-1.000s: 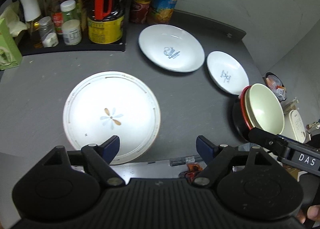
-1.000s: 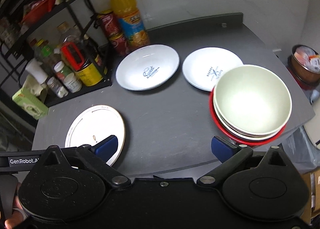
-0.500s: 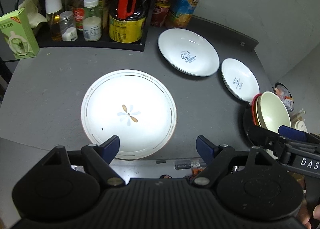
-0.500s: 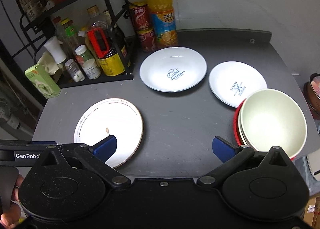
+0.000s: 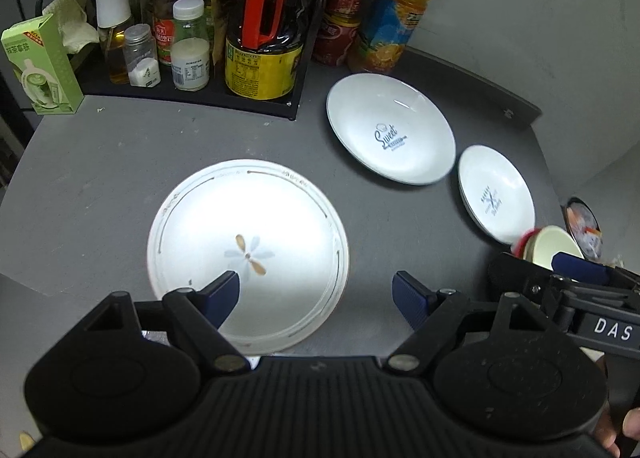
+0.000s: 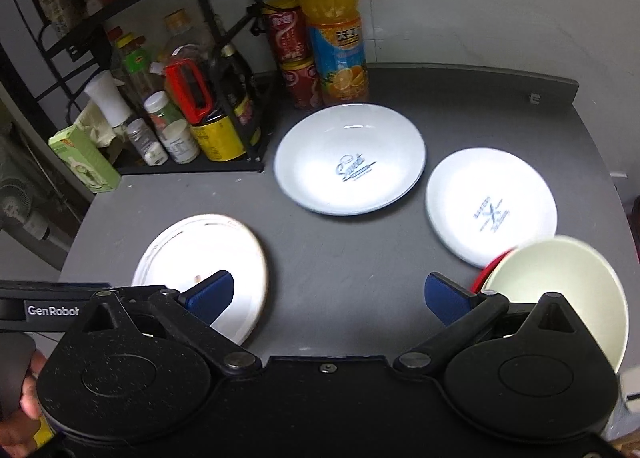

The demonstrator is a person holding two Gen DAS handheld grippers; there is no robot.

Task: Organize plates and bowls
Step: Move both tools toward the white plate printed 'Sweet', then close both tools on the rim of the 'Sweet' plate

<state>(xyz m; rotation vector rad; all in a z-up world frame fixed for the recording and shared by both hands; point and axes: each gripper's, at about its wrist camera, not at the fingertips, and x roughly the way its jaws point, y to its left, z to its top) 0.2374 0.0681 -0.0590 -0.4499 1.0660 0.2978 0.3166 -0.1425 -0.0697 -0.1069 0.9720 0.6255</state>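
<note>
A flat white plate with a flower print (image 5: 248, 250) (image 6: 200, 254) lies at the near left of the grey table (image 5: 100, 161). My left gripper (image 5: 316, 294) hangs open above its near right rim, nothing between the pads. A deep white "Sweet" dish (image 5: 390, 133) (image 6: 350, 169) and a smaller white plate (image 5: 496, 195) (image 6: 490, 205) lie further back. Stacked bowls, cream (image 6: 560, 294) (image 5: 554, 244) over red, stand at the near right. My right gripper (image 6: 328, 296) is open over bare table between the flat plate and the bowls.
A black rack (image 6: 208, 53) with bottles, jars and a yellow can fills the back left. An orange juice bottle (image 6: 336, 29) and red cans (image 6: 294, 53) stand behind the deep dish. A green carton (image 5: 38, 65) sits at the far left edge.
Both views have rolled and shifted. The flower plate has come under the left gripper's left finger, and the bowls have slid toward the lower right of the right wrist view. Both jaws stay equally wide.
</note>
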